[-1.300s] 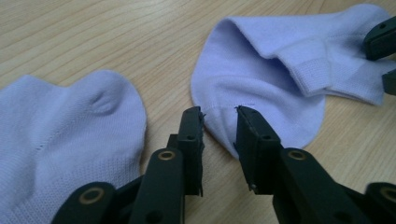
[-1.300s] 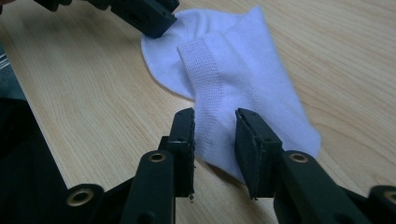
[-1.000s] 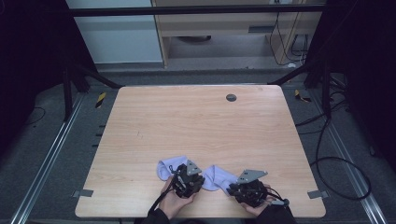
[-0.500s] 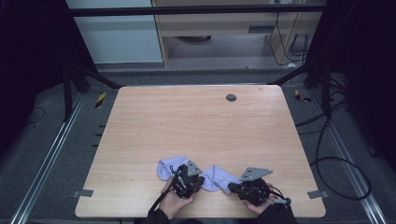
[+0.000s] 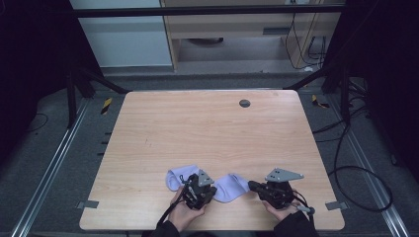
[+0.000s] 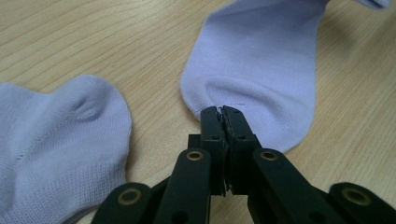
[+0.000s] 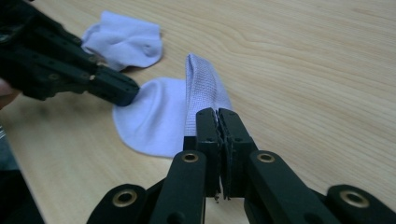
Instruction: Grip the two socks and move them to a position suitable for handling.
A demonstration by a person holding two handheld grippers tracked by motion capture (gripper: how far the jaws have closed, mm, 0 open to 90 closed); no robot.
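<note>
A pale lilac sock (image 5: 232,186) lies near the table's front edge, between my two grippers. My left gripper (image 5: 213,191) is shut on one rounded end of this sock (image 6: 261,70), its tip (image 6: 222,112) biting the edge. My right gripper (image 5: 251,186) is shut on the opposite end, and that ribbed edge (image 7: 201,88) stands lifted off the wood in front of the jaws (image 7: 217,114). A second lilac sock (image 5: 175,177) rests flat just left of the left gripper, also seen as the sock (image 6: 60,140) and the sock (image 7: 123,39). The left gripper (image 7: 70,70) appears across the held sock.
The wooden table (image 5: 212,133) has a small dark round cap (image 5: 244,103) near its far edge. Tape marks sit at the front corners (image 5: 88,204). Cables (image 5: 360,173) lie on the floor to the right. Both hands (image 5: 185,215) come in at the front edge.
The right gripper has shifted to the right and risen a little, drawing its end of the sock with it. The left gripper has stayed put.
</note>
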